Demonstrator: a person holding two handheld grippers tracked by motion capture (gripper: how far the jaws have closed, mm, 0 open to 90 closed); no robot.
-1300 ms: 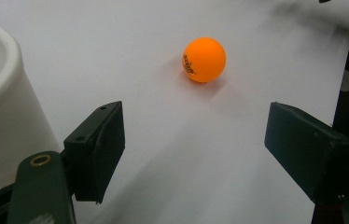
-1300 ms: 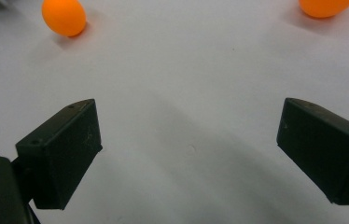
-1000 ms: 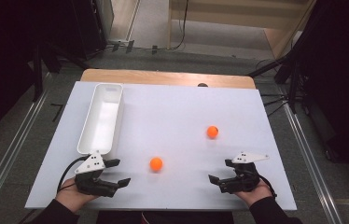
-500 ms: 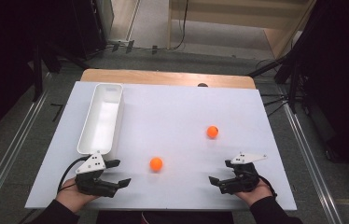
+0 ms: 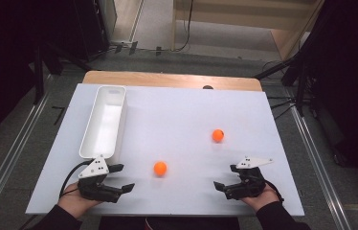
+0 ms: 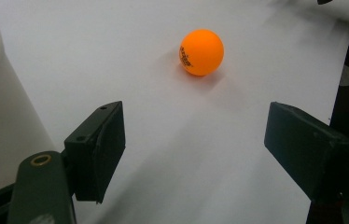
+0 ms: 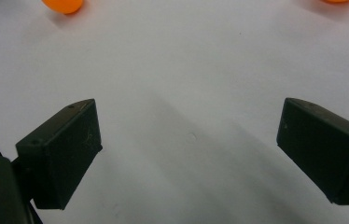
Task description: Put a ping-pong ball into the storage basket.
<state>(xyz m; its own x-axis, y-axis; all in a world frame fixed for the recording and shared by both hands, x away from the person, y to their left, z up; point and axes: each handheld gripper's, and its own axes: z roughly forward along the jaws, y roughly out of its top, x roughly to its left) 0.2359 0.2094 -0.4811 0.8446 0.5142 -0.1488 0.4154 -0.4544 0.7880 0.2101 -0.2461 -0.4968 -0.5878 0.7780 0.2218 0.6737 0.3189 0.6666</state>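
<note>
The near orange ball [image 5: 160, 168] rests on the worktop [image 5: 177, 120], right of the left tongs [image 5: 122, 178] and nearer to them than to the right tongs [image 5: 225, 178]. Both tongs stand spread, empty.

White tabletop [image 5: 177, 110], bearing a long white tray [image 5: 104, 122] at left and two orange balls [image 5: 160, 168], well apart.

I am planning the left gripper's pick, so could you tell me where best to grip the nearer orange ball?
Grip the nearer orange ball across its middle, coming level from the open left gripper; it is round, sits free on the table.
</note>
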